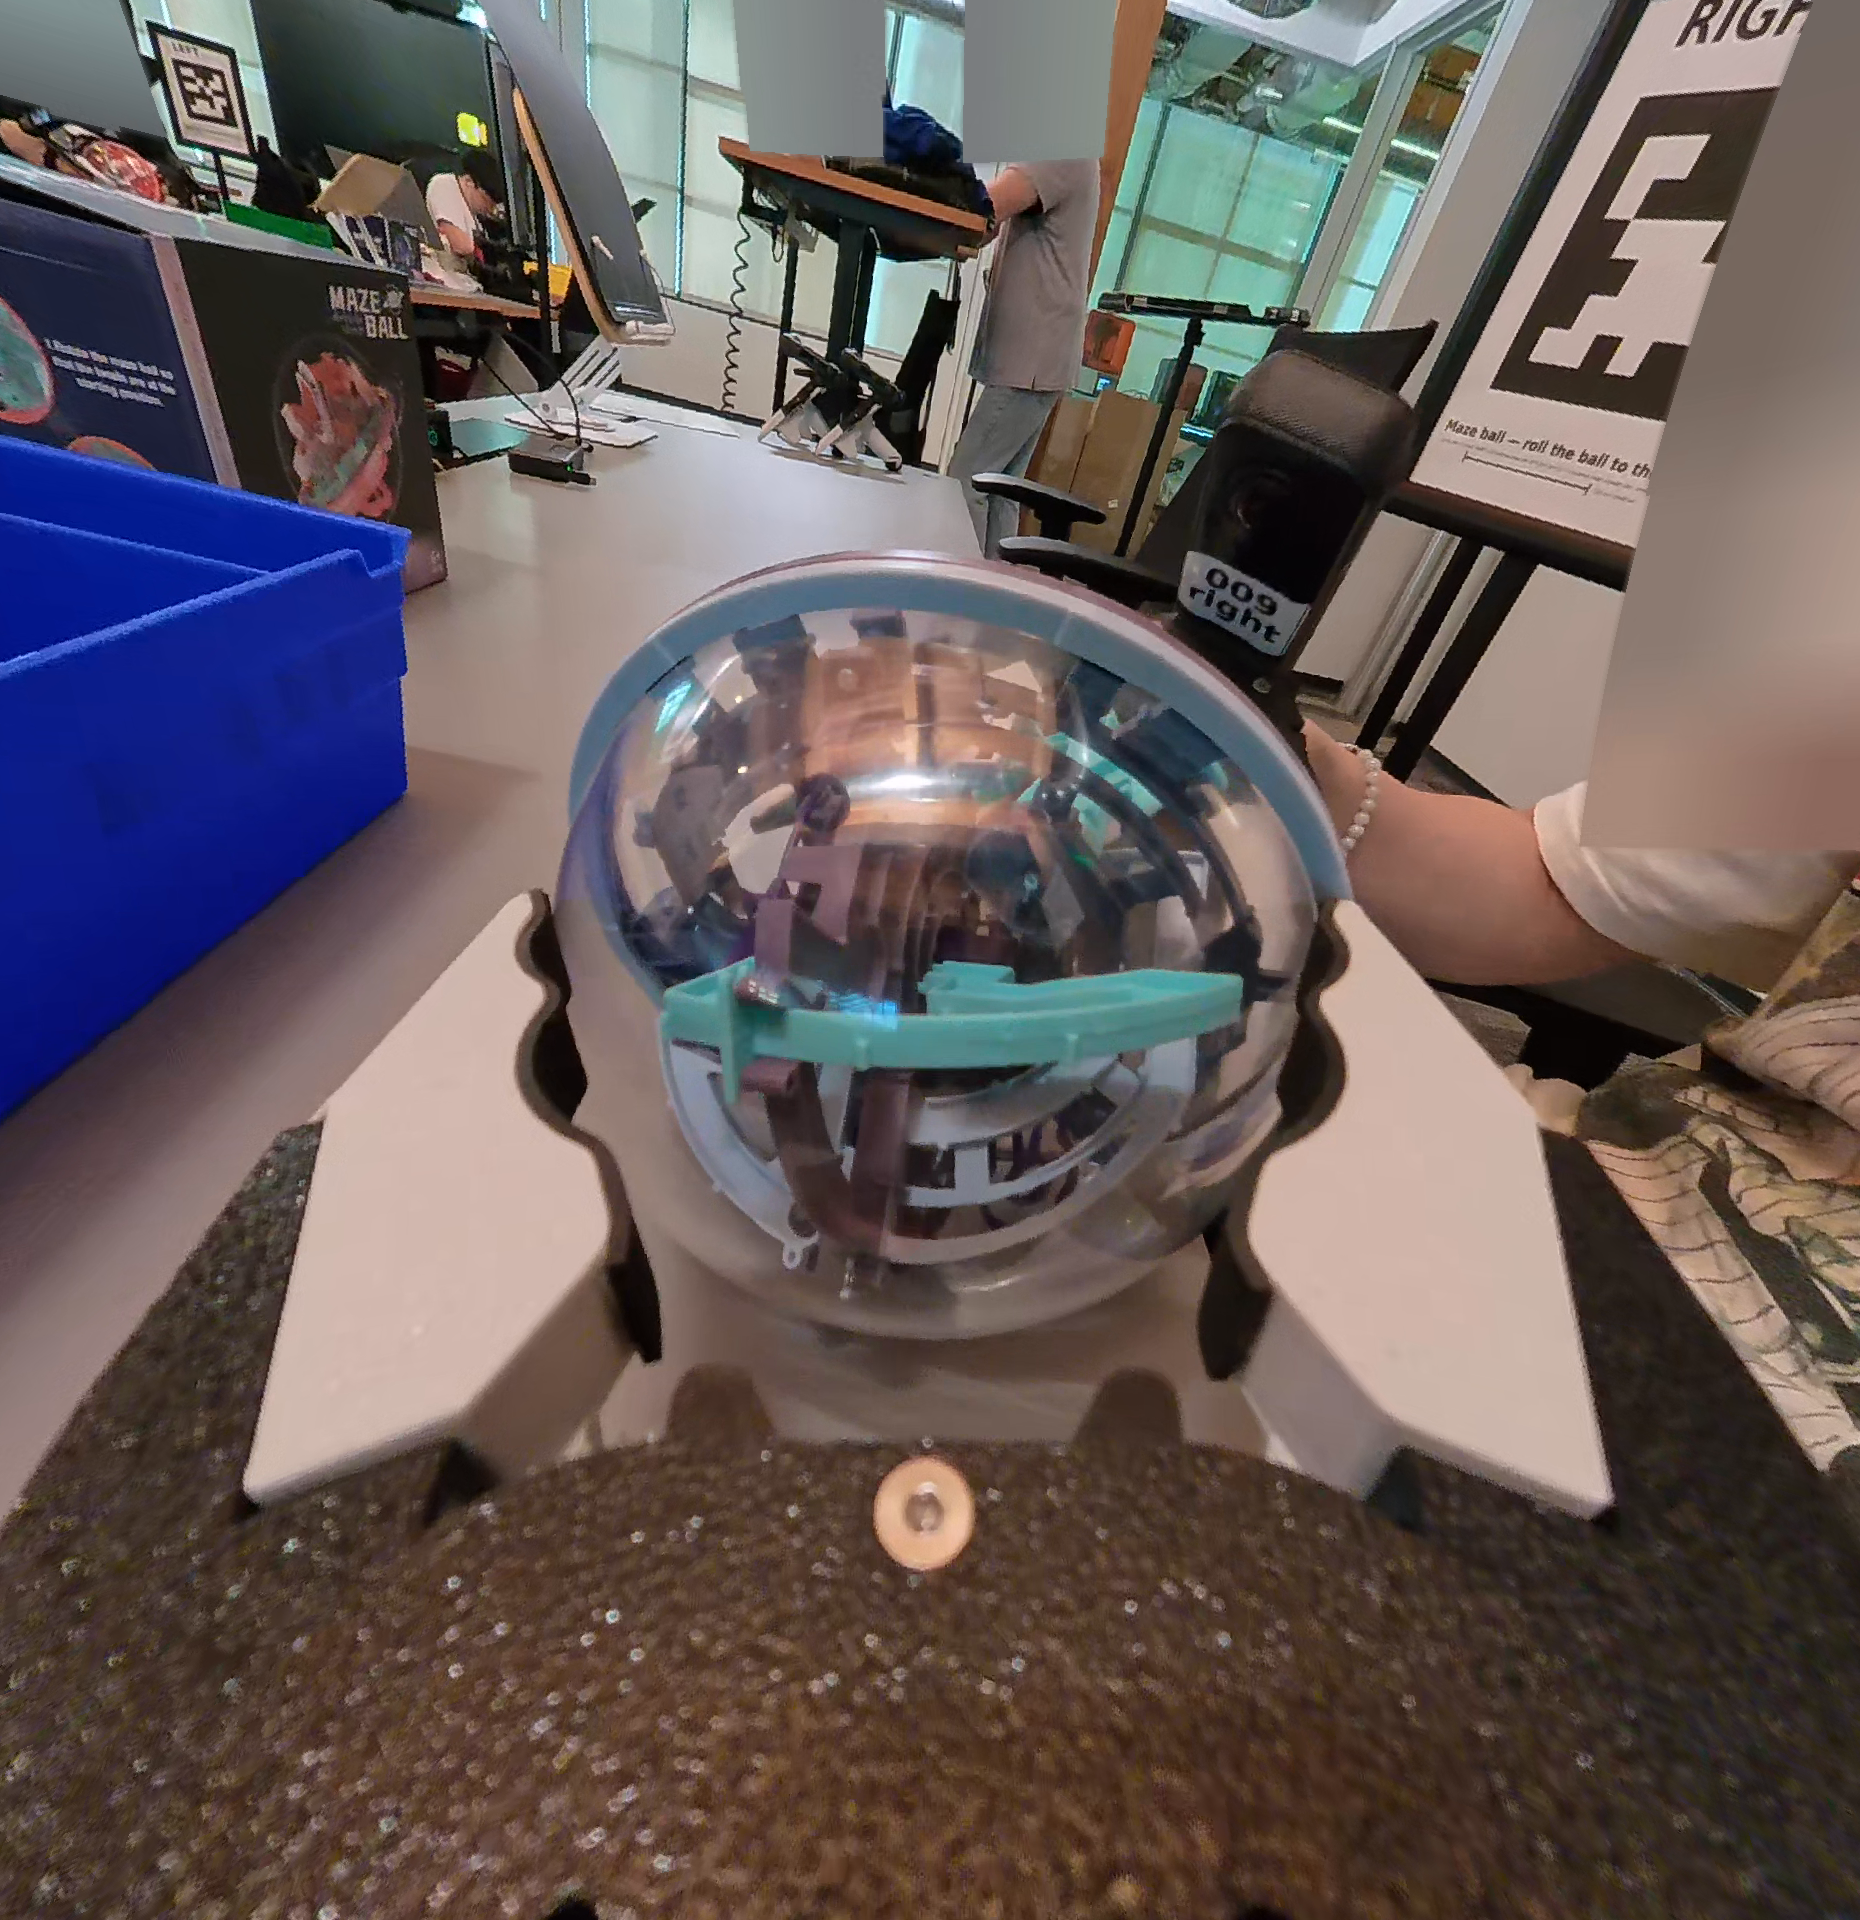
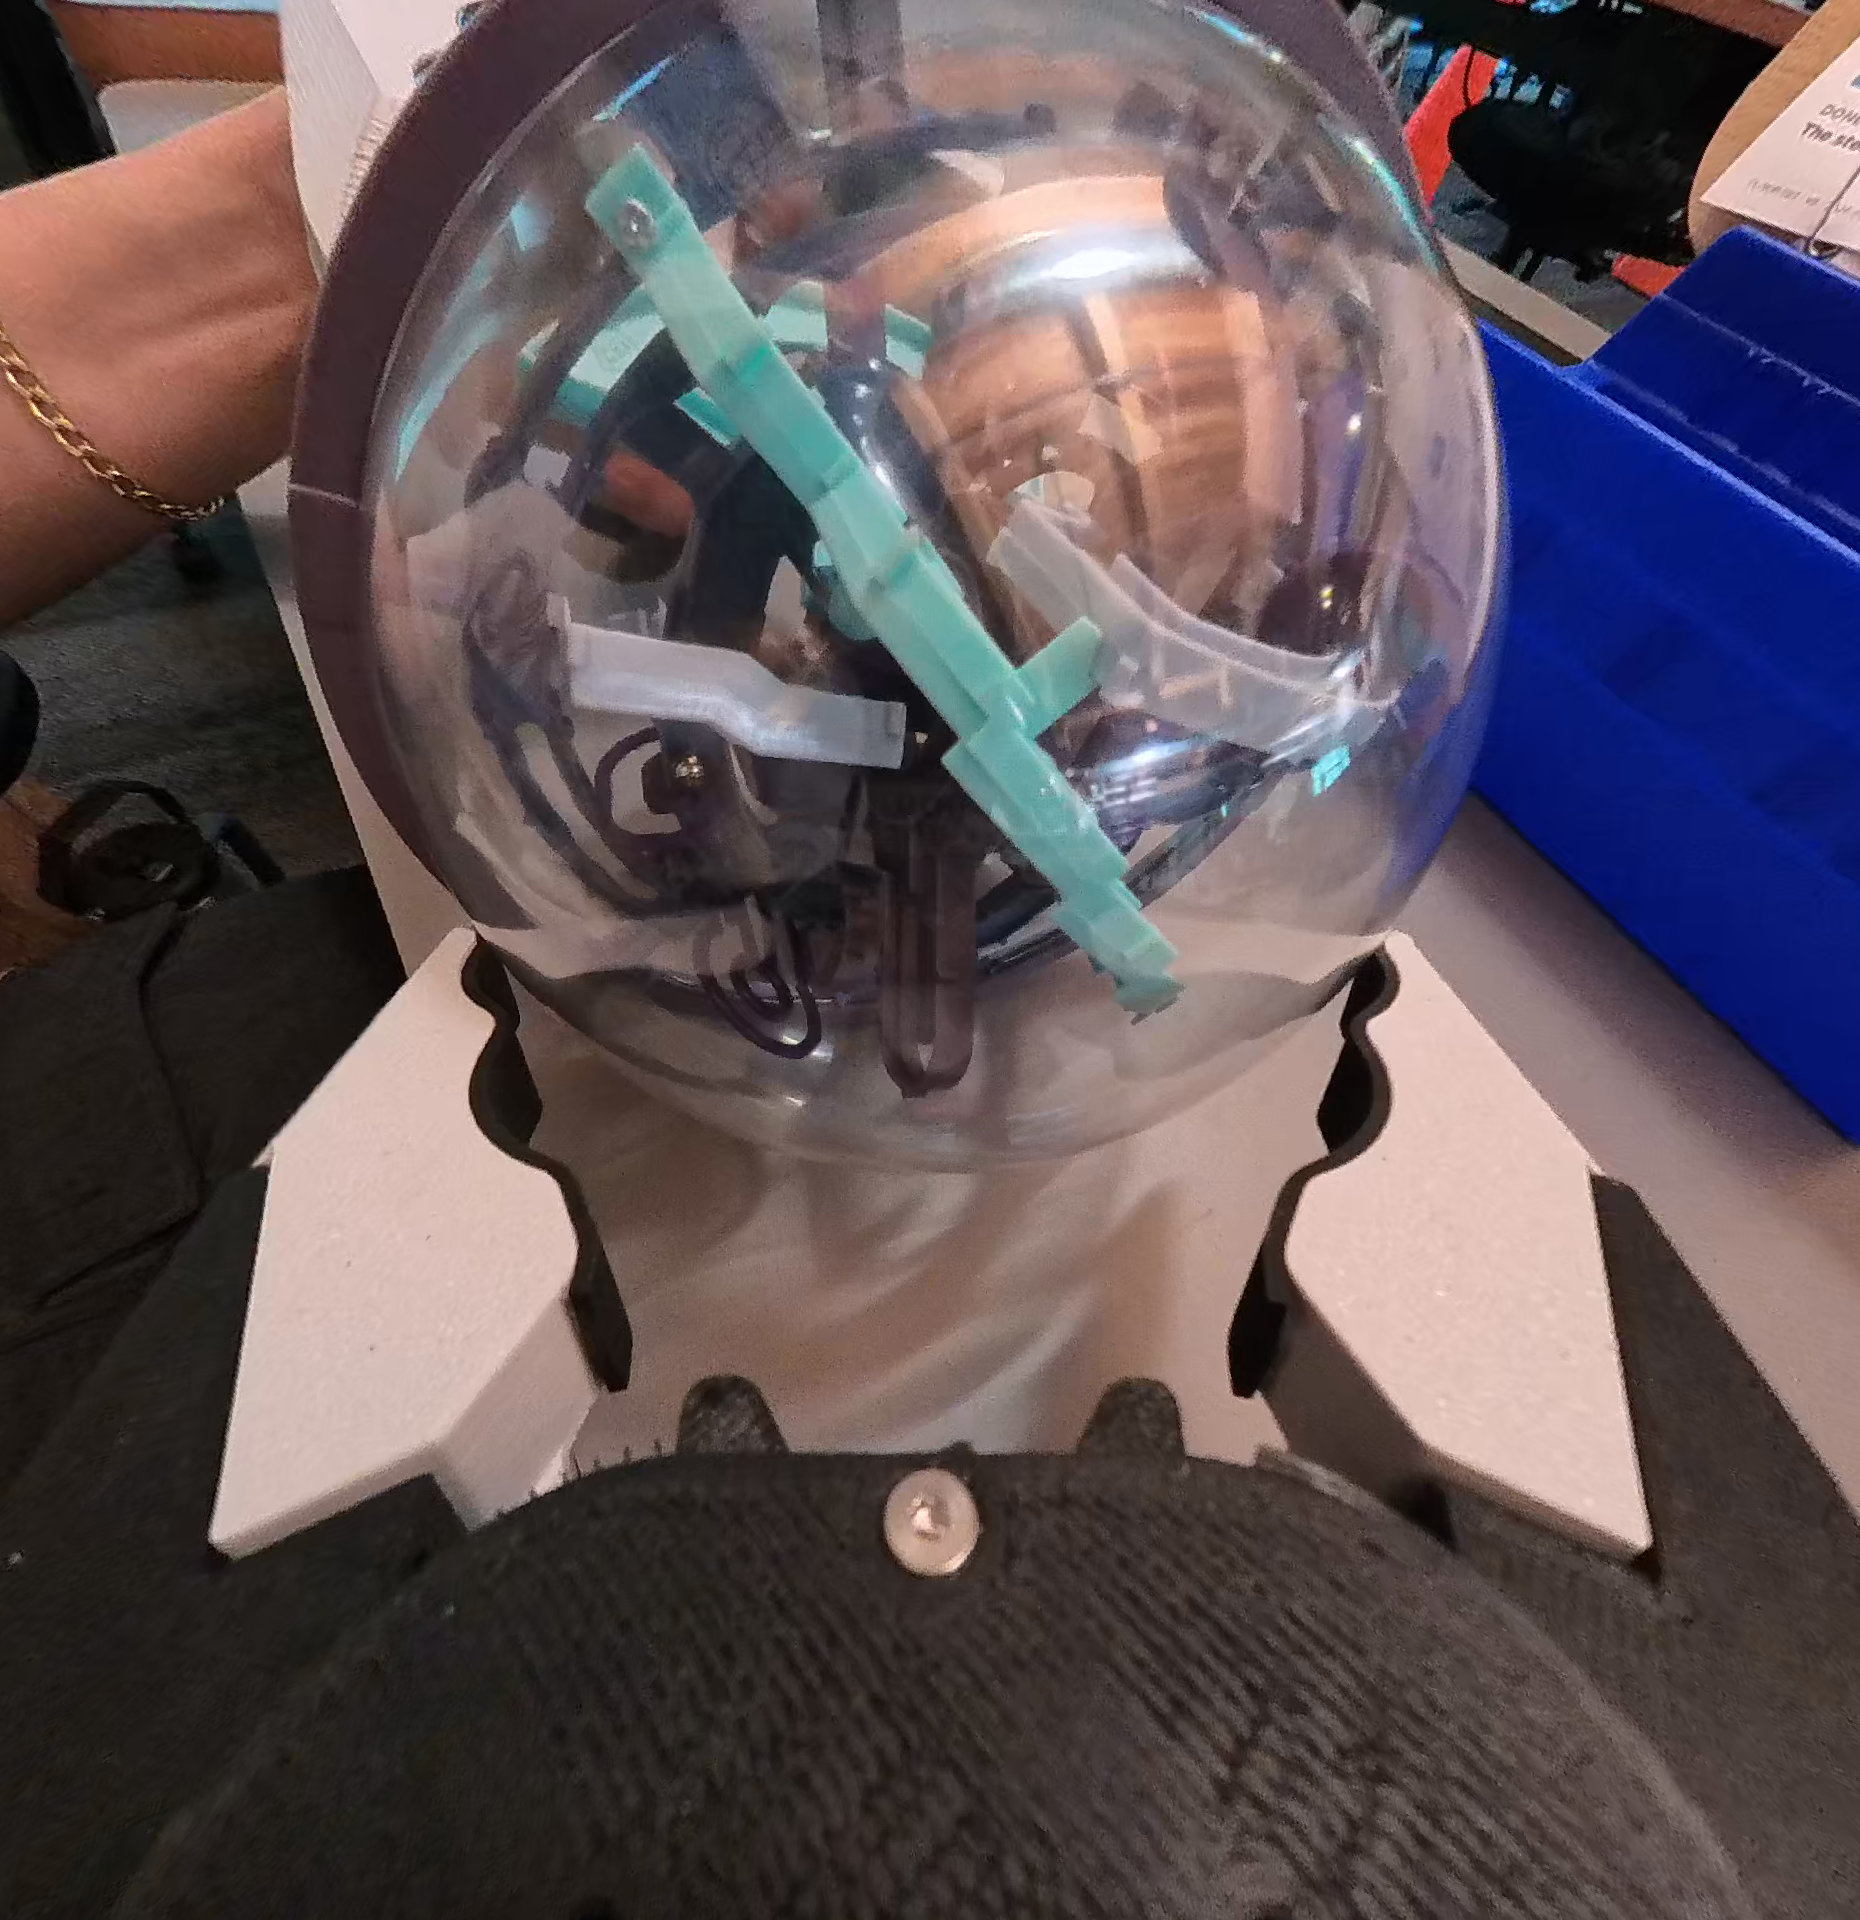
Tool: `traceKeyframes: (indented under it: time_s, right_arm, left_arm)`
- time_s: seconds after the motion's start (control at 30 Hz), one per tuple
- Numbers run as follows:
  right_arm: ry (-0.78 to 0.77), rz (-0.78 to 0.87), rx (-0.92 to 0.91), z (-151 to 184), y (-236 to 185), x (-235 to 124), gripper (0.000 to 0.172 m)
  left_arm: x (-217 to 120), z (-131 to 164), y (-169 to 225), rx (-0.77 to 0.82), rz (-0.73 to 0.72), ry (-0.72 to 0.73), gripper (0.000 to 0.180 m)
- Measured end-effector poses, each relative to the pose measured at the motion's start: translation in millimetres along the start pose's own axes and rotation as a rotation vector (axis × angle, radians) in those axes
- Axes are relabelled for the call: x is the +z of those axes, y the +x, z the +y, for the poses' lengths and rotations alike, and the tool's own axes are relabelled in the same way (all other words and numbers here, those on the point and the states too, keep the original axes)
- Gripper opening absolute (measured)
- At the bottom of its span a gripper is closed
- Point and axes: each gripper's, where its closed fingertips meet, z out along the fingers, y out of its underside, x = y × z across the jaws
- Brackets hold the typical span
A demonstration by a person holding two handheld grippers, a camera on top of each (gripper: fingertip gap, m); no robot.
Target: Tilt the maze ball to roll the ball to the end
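1. the maze ball [image 1: 936,935] is a clear sphere full of teal, purple and grey track pieces, with a light blue band arcing over its top. it's up off the grey table [image 1: 697,488], caught between the two grippers that come at it from opposite sides.
2. the left gripper [image 1: 931,997] is spread really wide, and its wavy black pads [image 1: 552,997] hug the sphere's sides. looks like actual contact on both flanks, so it's got hold of the ball.
3. the right gripper [image 2: 926,1039] is spread just as wide, pads [image 2: 495,1049] cupping the ball low down.
4. probably held from both ends so the whole thing can be tipped any way without slipping.
5. can't pick out the little rolling ball for sure, so progress is anyone's guess.
6. blue bin [image 1: 178,727] sits just to the side on the table, the product box [image 1: 313,395] behind it.
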Motion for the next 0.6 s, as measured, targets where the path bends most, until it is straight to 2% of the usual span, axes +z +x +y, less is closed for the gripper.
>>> traceKeyframes:
  time_s: [0.6]
  right_arm:
    - [-0.035,-0.005,0.045,5.9,-3.2,7.9,0.152]
  left_arm:
    - [1.2,-7.1,1.8,0.038,-0.04,-0.007,0.134]
